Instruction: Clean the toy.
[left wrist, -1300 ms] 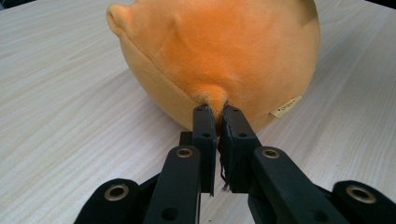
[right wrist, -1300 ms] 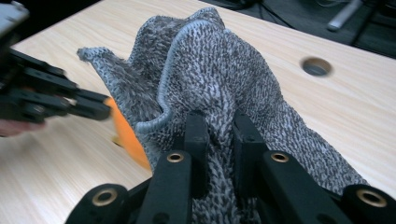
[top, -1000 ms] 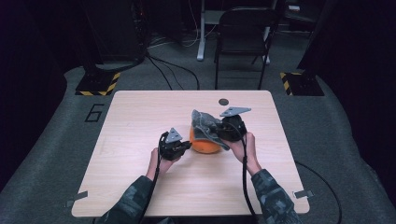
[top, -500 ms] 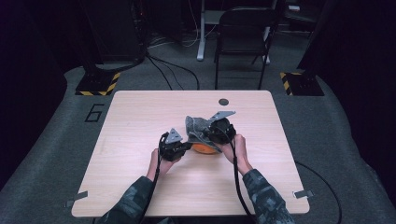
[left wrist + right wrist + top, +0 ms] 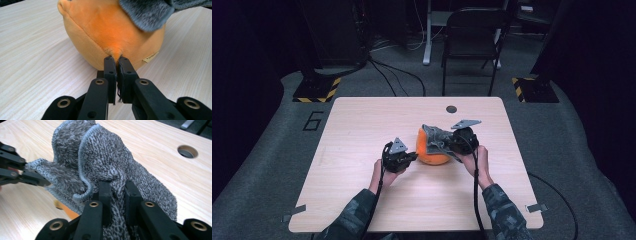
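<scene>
My left gripper [image 5: 116, 65] is pinching the orange plush's [image 5: 105, 30] skin, anchoring it mid-table. Right gripper [image 5: 117, 188], at its 3 o'clock, is clamping the grey cloth [image 5: 100, 162] draped over it, prob. for covering.

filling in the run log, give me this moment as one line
left gripper: shut on round orange plush toy | right gripper: shut on grey knitted cloth | cloth draped over toy | toy on light wooden table
</scene>
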`<state>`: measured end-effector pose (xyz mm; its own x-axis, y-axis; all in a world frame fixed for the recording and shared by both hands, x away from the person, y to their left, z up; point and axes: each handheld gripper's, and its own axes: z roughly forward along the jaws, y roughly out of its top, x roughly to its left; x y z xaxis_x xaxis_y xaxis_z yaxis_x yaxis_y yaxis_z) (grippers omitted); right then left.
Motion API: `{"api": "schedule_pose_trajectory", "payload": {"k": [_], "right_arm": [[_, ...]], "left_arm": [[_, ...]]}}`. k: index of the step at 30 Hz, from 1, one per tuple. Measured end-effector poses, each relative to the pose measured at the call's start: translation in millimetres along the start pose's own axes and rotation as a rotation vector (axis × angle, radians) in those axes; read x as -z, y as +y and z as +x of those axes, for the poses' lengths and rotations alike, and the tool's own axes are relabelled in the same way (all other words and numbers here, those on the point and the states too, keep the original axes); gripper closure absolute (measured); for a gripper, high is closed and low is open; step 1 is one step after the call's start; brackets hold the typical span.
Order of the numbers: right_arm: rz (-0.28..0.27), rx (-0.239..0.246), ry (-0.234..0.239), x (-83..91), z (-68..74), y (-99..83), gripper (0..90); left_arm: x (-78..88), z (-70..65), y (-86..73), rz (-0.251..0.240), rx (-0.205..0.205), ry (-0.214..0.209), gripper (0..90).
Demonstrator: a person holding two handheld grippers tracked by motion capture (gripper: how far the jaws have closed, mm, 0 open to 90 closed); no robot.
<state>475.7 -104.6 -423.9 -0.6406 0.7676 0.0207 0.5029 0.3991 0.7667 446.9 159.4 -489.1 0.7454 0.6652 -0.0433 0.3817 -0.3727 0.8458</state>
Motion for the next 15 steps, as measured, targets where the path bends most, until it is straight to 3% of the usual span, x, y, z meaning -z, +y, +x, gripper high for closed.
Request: {"api": "schedule_pose_trajectory", "payload": {"k": [9,15], "right_arm": [[0.021,-0.069,-0.019,2.1,-22.3,-19.1,79.5],[0.069,-0.103,-0.049,-4.3,-36.9,-34.9,79.4]], "left_arm": [[-0.5,-1.2,0.2,-0.002,-0.003,0.006,85.9],[-0.8,-0.6,-0.1,-0.001,0.001,0.002,85.9]]}}
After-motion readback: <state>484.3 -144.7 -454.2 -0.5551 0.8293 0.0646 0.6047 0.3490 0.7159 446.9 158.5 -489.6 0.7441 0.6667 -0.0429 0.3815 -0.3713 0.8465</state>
